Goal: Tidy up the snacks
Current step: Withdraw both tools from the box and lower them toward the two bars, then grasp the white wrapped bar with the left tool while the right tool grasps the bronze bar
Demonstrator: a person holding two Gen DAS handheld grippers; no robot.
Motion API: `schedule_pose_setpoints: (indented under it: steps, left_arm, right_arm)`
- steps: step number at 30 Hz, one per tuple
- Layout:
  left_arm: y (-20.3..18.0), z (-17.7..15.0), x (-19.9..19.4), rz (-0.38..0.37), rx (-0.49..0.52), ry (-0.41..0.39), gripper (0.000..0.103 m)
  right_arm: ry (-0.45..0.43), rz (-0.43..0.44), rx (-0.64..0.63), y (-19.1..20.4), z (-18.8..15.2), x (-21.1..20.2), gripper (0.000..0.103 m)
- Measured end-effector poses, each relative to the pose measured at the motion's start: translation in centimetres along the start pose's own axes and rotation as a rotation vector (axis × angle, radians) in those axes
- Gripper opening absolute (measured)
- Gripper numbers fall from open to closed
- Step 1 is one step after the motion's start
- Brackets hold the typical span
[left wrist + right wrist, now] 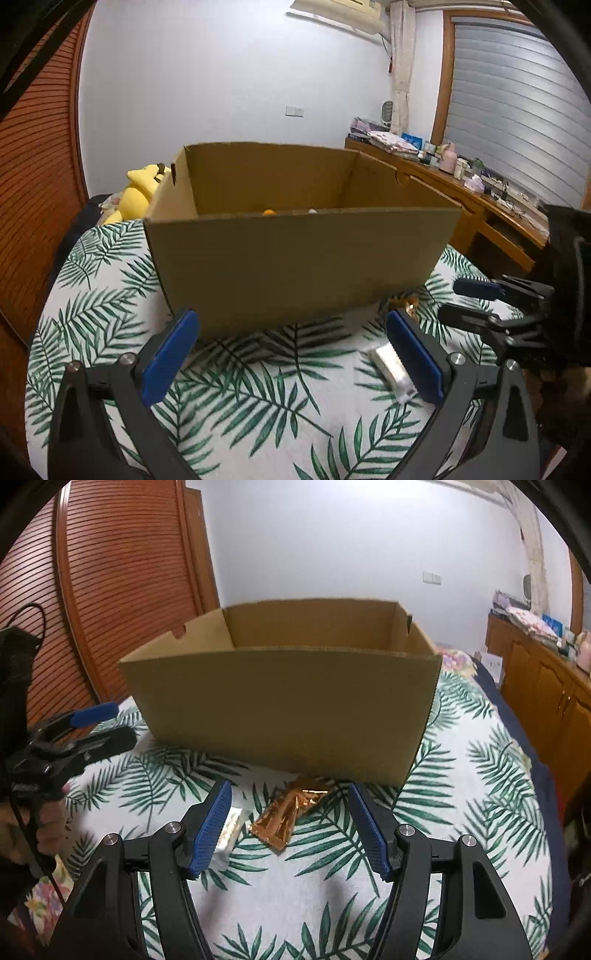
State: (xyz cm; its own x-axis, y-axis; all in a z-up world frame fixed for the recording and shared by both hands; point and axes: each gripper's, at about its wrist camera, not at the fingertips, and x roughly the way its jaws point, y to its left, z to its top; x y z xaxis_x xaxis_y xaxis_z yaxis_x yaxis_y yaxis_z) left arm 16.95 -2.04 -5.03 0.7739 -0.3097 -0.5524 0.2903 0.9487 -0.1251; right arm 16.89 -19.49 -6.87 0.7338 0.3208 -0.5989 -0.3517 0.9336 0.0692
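An open cardboard box [295,251] [288,709] stands on the leaf-print bedspread [229,398]. Over its near wall an orange item [269,212] and a white one [312,211] peek out inside. A crumpled gold snack packet [284,816] [400,302] lies at the box's foot. A white packet [389,365] [231,830] lies beside it. My right gripper [290,827] [465,302] is open, its pads on either side of the gold packet and clear of it. My left gripper [291,354] [110,725] is open and empty, with the white packet by its right finger.
A yellow plush toy [138,192] lies behind the box on the left. A cluttered wooden desk [461,177] and cabinets [546,686] run along the right of the bed. A louvred wooden wardrobe door [122,590] stands at the left.
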Motion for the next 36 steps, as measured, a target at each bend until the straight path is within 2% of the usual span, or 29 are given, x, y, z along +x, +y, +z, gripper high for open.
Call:
schedule_pose_setpoints:
  steps: [3,7,9,19,24,30,36]
  left_arm:
    - [-0.3,-0.7,0.3,-0.011,0.003,0.017,0.102]
    - [-0.1,-1.1,0.5,-0.027,-0.02,0.021,0.101]
    - [0.2,-1.2,0.7,-0.026,-0.032,0.029,0.1]
    - [0.6,-1.9,1.9,-0.014,-0.069,0.067,0.1]
    - [0.6,-2.2,2.2,-0.02,-0.082,0.079,0.1]
    - [-0.3,-2.3,2.8,-0.035,-0.059,0.103,0.1]
    - [-2.2,-2.0,3.0,-0.083,-0.03,0.113,0.098]
  right_arm:
    - [0.026,-0.001,0.007,-0.2,-0.2,1.1,0.061]
    - [0.071,-0.002,0.024,-0.5,-0.3,2.6,0.058]
    - [0.092,0.004,0.032,-0.6,-0.4,3.3,0.053]
    - [0.187,-0.007,0.017,-0.1,-0.1,5.5,0.043]
    - [0.197,-0.028,-0.004,-0.2,-0.2,5.4,0.021]
    - [0.175,-0.013,0.001,-1.0,-0.8,4.0,0.017]
    - [0.13,-0.008,0.002,-1.9,-1.9,1.7,0.017]
